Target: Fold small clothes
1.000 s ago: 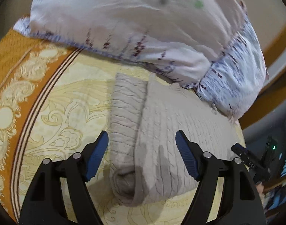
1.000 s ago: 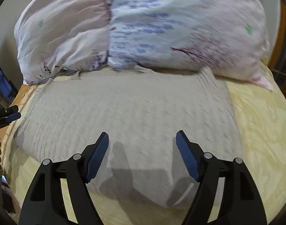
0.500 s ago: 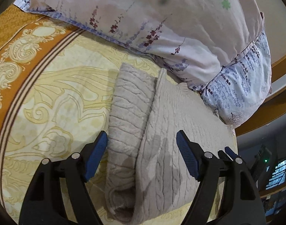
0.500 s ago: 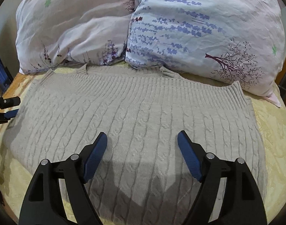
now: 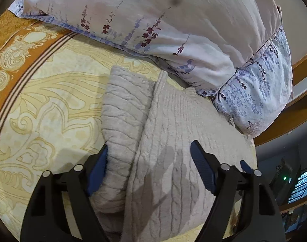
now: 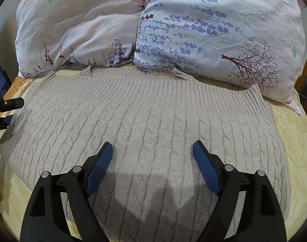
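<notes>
Pillows (image 6: 153, 26) crowd the sweater's (image 6: 149, 125) far hem; both grippers' fingers (image 6: 100, 168) spread apart.

Beige sweater (image 6: 153, 121): thick cable-knit wool, matt, ribbed along the hem. Pillows (image 6: 213, 30): thin, smooth printed cloth, creased, faintly sheeny. Bedspread (image 5: 48, 109): quilted yellow and orange fabric, embossed pattern. Hand-held gripper (image 6: 152, 155): matt black plastic arms, blue ridged pads (image 6: 205, 171), shiny metal pins.

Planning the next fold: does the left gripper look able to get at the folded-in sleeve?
Probably yes. The left gripper is open right over the sleeve, with nothing lying on it.
</notes>
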`<state>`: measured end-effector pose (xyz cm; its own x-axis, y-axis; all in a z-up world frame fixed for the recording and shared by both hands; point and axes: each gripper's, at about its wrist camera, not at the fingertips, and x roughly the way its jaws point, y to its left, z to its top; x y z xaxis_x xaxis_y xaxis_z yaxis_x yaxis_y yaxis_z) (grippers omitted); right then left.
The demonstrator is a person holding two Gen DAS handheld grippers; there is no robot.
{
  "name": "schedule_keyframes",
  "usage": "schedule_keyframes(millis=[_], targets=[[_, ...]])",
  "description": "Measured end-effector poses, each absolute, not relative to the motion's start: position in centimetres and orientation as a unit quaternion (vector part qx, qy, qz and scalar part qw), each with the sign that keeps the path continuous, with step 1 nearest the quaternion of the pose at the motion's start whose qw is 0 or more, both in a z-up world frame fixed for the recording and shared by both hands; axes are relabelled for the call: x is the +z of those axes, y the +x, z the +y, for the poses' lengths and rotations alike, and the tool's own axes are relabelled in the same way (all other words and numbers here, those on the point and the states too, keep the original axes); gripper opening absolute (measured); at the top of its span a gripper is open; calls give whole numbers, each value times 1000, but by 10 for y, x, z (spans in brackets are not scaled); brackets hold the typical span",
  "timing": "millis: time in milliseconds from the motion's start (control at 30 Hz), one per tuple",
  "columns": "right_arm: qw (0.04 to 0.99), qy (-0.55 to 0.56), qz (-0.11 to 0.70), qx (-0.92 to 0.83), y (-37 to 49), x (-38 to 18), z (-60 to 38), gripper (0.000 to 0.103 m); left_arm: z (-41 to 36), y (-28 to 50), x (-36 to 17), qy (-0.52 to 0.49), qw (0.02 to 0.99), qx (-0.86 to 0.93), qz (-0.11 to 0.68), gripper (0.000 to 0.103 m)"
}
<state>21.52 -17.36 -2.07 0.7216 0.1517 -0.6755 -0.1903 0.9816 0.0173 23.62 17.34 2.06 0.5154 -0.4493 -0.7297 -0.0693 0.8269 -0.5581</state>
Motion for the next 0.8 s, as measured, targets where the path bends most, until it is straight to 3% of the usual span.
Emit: schedule_keyframes(millis=[233,467,800], targets=[[927,-27,362,94,215,-20,-174,84,164,242,17,-303,813,-125,480,62],[927,-26,362,96,213,-20,-174,84,172,245,8,-360,786,-134,484,29],[925,-23,365,101,211,-18,-175,84,163,244,30,-380,787,-158,459,22]])
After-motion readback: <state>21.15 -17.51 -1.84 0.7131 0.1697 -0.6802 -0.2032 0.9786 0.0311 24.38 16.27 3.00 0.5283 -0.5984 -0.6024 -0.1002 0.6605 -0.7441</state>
